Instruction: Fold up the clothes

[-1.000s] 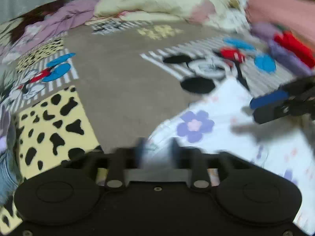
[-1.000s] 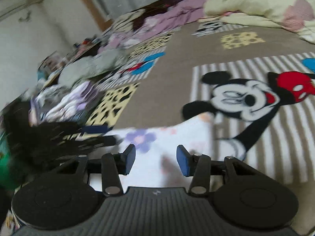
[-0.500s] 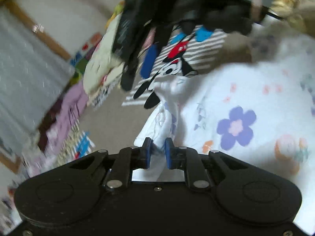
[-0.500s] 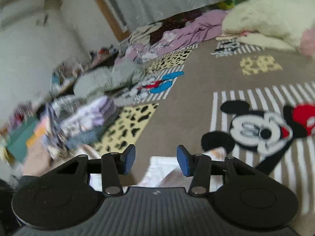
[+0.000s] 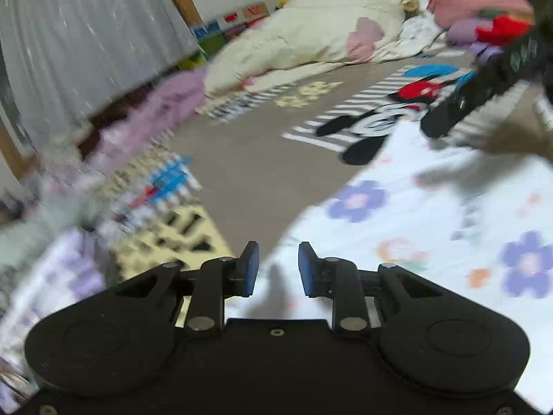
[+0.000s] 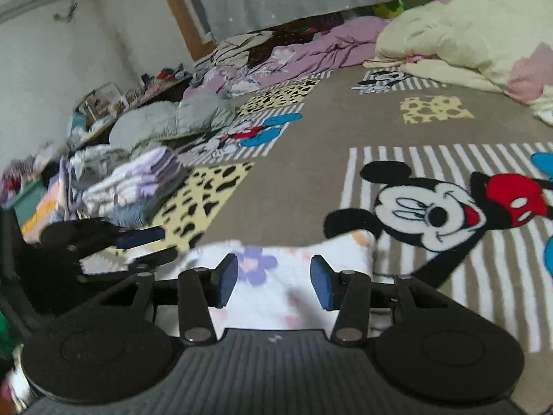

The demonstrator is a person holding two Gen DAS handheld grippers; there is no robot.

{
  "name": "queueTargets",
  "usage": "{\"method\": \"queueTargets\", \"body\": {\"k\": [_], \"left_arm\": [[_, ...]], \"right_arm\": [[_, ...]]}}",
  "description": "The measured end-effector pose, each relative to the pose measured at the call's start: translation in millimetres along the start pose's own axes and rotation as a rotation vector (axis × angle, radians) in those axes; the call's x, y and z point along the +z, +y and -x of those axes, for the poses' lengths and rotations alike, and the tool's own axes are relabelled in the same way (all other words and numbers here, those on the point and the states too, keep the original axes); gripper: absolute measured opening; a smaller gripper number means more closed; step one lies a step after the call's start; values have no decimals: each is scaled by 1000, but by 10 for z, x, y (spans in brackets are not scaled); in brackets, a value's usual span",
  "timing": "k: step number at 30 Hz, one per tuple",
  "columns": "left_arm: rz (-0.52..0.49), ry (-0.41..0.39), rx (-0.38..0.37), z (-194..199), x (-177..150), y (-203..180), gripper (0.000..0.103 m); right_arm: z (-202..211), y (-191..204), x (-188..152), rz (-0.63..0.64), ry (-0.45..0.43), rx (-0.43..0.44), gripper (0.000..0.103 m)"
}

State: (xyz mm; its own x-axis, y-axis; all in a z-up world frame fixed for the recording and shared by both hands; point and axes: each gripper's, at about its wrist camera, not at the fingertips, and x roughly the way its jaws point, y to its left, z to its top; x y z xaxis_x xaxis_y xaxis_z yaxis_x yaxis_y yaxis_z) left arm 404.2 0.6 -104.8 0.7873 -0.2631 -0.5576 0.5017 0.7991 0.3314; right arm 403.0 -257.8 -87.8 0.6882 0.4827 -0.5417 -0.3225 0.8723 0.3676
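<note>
White cloth with purple flowers (image 5: 432, 221) lies flat on the brown cartoon-mouse rug (image 5: 255, 159), right under my two tools. In my left view it fills the near right part of the floor. Its left edge runs just past my left gripper (image 5: 274, 268). My left jaws are opening, and nothing is pinched between the blue pads (image 5: 250, 266). The cloth lies below them, and I see the rug's yellow spotted patch (image 5: 172, 231) to the near left.

In my right view the same cloth (image 6: 273, 276) sits near, under my right gripper (image 6: 273, 280). Its far edge ends just past the jaws, touching the mouse picture (image 6: 428, 207) on the rug. My right jaws are spread apart and hold nothing. My left gripper (image 6: 138, 245) shows at the near left, over the cloth's left edge.

A stack of folded clothes (image 6: 131, 186) sits to the far left on the rug. A cream blanket (image 6: 459, 38) and a purple blanket (image 6: 311, 55) lie heaped along the far side.
</note>
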Motion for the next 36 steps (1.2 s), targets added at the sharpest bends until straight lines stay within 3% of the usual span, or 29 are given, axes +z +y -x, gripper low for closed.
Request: {"method": "queueTargets", "body": {"k": [2, 5, 8, 12, 16, 19, 21, 24, 26, 30, 33, 36], "left_arm": [[51, 34, -9, -215, 69, -17, 25], [102, 153, -28, -580, 78, -128, 25], [136, 126, -26, -415, 178, -127, 24], [195, 59, -28, 102, 149, -200, 24], [256, 39, -92, 528, -33, -464, 24], [280, 55, -150, 742, -170, -750, 24], [254, 51, -175, 884, -187, -966, 24], [275, 27, -213, 953, -92, -1169, 24], [295, 10, -232, 934, 11, -1280, 24], [303, -13, -265, 675, 228, -1513, 24], [329, 74, -280, 279, 259, -1717, 24], [331, 91, -268, 237, 269, -1753, 24]], "right_arm": [[24, -49, -85, -19, 4, -28, 48], [43, -125, -201, -51, 34, -81, 48], [16, -206, -310, -17, 105, -186, 46], [270, -354, -285, -74, 0, -132, 37], [111, -348, -79, -52, -14, -50, 35], [-340, -532, 75, -85, 79, 9, 35], [-674, -729, 96, -124, 170, -5, 18], [-674, -857, 194, -155, 160, 26, 10], [-532, -857, 246, -143, 134, 20, 16], [110, -875, 193, -163, 47, 3, 41], [750, -1026, -27, -257, -46, -46, 43], [1409, -1215, -452, -375, -128, -128, 45]]}}
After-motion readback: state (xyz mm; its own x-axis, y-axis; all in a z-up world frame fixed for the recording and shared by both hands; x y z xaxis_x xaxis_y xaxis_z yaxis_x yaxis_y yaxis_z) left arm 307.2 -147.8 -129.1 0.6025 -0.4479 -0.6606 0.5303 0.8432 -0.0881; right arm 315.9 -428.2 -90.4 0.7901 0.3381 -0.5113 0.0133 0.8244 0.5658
